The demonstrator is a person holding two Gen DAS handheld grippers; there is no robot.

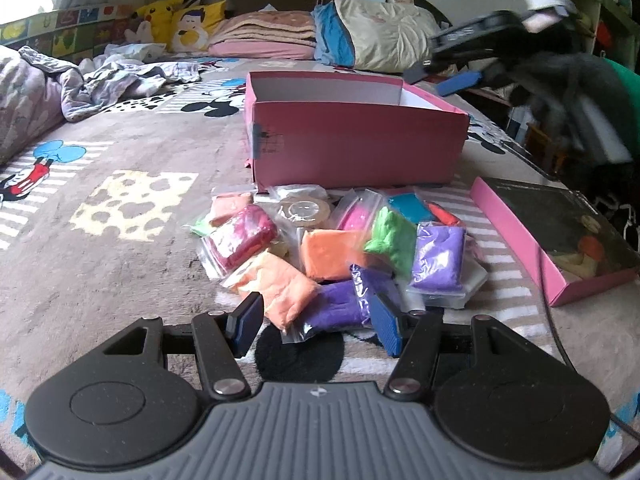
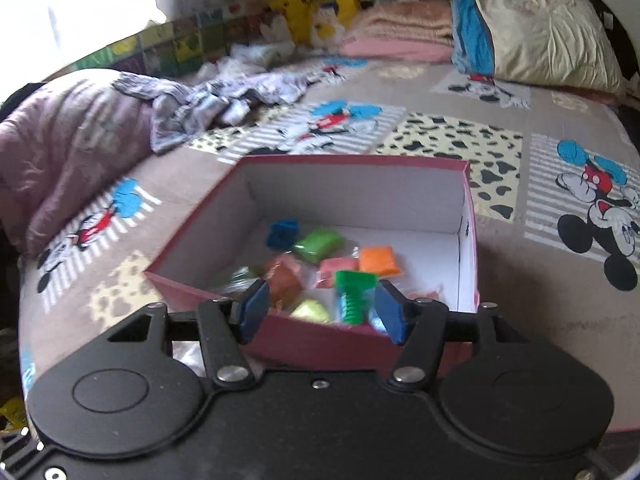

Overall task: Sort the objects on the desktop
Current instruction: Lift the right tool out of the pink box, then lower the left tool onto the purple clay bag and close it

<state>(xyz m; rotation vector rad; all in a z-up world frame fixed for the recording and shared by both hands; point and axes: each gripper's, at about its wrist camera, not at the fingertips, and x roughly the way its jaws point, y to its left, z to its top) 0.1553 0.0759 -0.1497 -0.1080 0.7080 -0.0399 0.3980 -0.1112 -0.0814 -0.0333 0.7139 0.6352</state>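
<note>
A pile of bagged clay lumps [image 1: 340, 248] lies on the bed in front of the pink box [image 1: 352, 140], with a tape roll [image 1: 304, 210] among the bags. My left gripper [image 1: 316, 320] is open low at the pile's near edge, and a purple clay bag [image 1: 336, 308] lies between its fingers, untouched. My right gripper [image 2: 318, 312] is open over the near wall of the pink box [image 2: 360, 344]. Inside lie several clay bags [image 2: 320, 244] and a green plastic bolt [image 2: 354, 296] close to the right pad, not gripped. In the left wrist view the right gripper [image 1: 438, 76] is blurred above the box's far right corner.
The box's pink lid [image 1: 552, 236] lies upside down to the right of the pile. Crumpled clothes [image 1: 120, 76], pillows [image 1: 380, 32] and plush toys [image 1: 168, 12] sit at the head of the bed. A folded quilt [image 2: 72, 148] lies on the left.
</note>
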